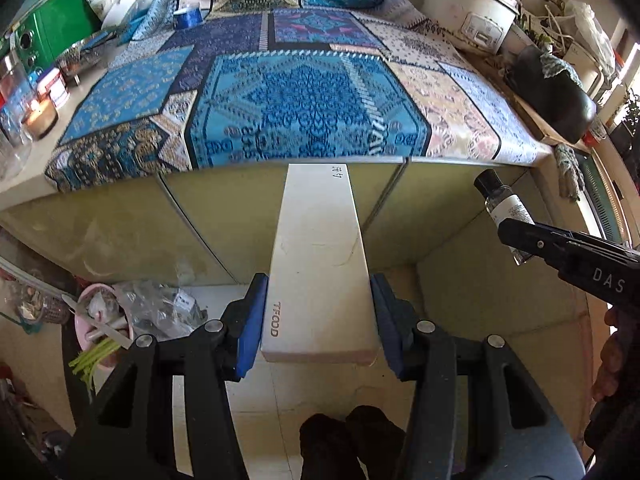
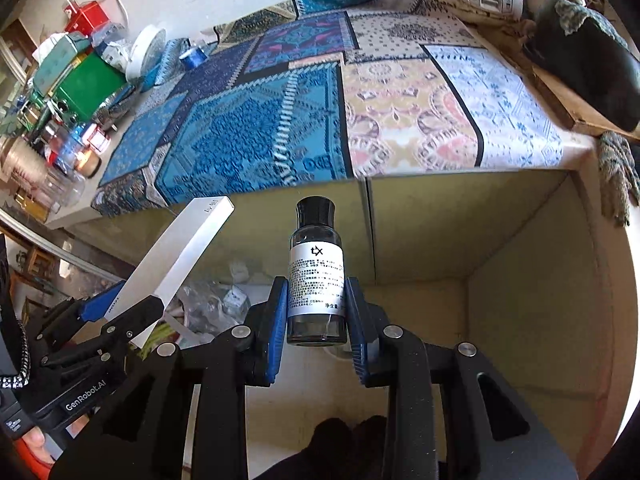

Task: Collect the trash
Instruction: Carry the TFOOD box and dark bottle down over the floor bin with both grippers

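My left gripper [image 1: 318, 286] is shut on a long white carton [image 1: 316, 248] printed "TFOOD", blue pads pressed against both long sides. It sticks out forward, its far end level with the counter edge. My right gripper [image 2: 316, 288] is shut on a small dark bottle [image 2: 316, 268] with a white label and a black cap, held upright. In the left wrist view, that bottle [image 1: 506, 204] and the right gripper [image 1: 518, 236] appear at the right. The right wrist view shows the left gripper [image 2: 120, 300] and the carton [image 2: 180, 256] at the left. Both grippers hang in front of the cabinet, below the counter top.
A patterned blue cloth [image 1: 280, 92] covers the counter above yellow-green cabinet doors [image 1: 120, 232]. A pink bin [image 1: 86, 330] with scraps and a crumpled clear bag [image 1: 160, 308] lie on the floor, lower left. Jars and a lit candle [image 1: 38, 116] crowd the left, a rice cooker [image 1: 468, 0] the back right.
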Tool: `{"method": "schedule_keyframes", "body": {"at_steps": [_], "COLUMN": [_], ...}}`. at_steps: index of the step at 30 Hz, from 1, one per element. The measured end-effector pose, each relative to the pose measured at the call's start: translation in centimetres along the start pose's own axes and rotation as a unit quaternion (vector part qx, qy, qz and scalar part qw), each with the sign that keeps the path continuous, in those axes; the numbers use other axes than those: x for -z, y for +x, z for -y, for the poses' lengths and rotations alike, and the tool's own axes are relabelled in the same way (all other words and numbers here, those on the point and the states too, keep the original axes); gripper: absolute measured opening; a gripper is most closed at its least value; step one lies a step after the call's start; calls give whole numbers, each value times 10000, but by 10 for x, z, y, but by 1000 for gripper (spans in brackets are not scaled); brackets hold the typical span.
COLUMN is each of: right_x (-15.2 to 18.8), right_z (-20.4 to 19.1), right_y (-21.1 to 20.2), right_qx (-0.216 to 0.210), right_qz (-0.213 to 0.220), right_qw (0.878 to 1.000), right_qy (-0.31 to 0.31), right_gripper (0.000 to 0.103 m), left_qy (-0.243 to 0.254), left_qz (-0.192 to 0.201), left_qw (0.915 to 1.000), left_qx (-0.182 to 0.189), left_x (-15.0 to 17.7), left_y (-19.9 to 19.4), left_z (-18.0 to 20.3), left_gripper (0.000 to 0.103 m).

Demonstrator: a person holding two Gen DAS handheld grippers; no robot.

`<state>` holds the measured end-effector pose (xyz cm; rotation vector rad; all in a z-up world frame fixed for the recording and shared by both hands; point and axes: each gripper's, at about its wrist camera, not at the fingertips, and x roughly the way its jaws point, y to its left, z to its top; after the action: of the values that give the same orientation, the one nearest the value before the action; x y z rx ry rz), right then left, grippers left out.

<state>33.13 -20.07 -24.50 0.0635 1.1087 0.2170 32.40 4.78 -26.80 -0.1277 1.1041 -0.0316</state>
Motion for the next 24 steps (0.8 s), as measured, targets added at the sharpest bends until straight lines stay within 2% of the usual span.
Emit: {"method": "schedule_keyframes", "body": {"at_steps": [5, 11, 17, 24], "right_x": [19, 48, 77, 101], "right_z": [26, 58, 84, 91], "right_y": [45, 122, 204, 302], "right_qx": [-70, -139, -100, -113], "right_qz": [-426, -959, -1347, -1767], "right_qw": [9991, 9952, 9907, 9842], "right_qy": [-29, -156, -134, -46], "right_gripper": [26, 26, 26, 26], "left_qy": [-285, -600, -674, -783], "left_qz": [-408, -1057, -1610, -1947], "left_qw": [9987, 9922, 9844, 9777], "left_qx": [-125, -283, -210, -74], "left_x": [26, 67, 105, 148], "left_y": [54, 154, 251, 342], "left_z": [5, 5, -2, -18], "left_gripper": [50, 50, 50, 50]}}
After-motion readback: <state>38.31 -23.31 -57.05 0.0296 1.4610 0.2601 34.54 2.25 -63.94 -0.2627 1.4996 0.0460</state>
